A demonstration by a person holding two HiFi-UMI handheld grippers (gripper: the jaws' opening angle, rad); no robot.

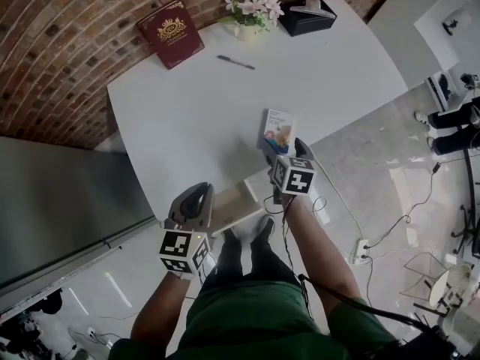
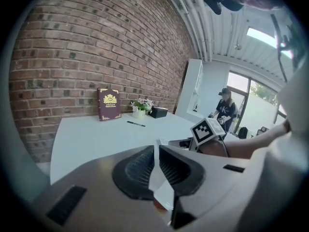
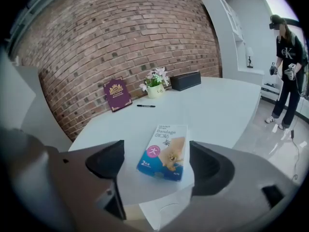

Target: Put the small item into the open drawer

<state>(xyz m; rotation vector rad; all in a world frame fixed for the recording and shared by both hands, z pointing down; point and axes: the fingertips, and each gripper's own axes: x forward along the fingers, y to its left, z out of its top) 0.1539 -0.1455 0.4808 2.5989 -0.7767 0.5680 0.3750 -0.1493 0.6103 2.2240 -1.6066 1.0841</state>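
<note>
White worktop [image 1: 195, 103] against a brick wall. Bandage box [image 1: 278, 132] lies flat near the worktop's lower right edge in the head view, not yet lifted. Right hand-held gripper [image 1: 285, 154]: jaws spread wide, box framed between them, pads clear of it. Left hand-held gripper [image 1: 199, 197]: jaws pressed together, empty, beside the open drawer [image 1: 234, 205] at lower centre. Judged remaining: grasp, carry, release into drawer.

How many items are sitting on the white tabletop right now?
5: red book, flower pot and black box along the far edge, pen just nearer, bandage box at the near edge. None looks hidden.
</note>
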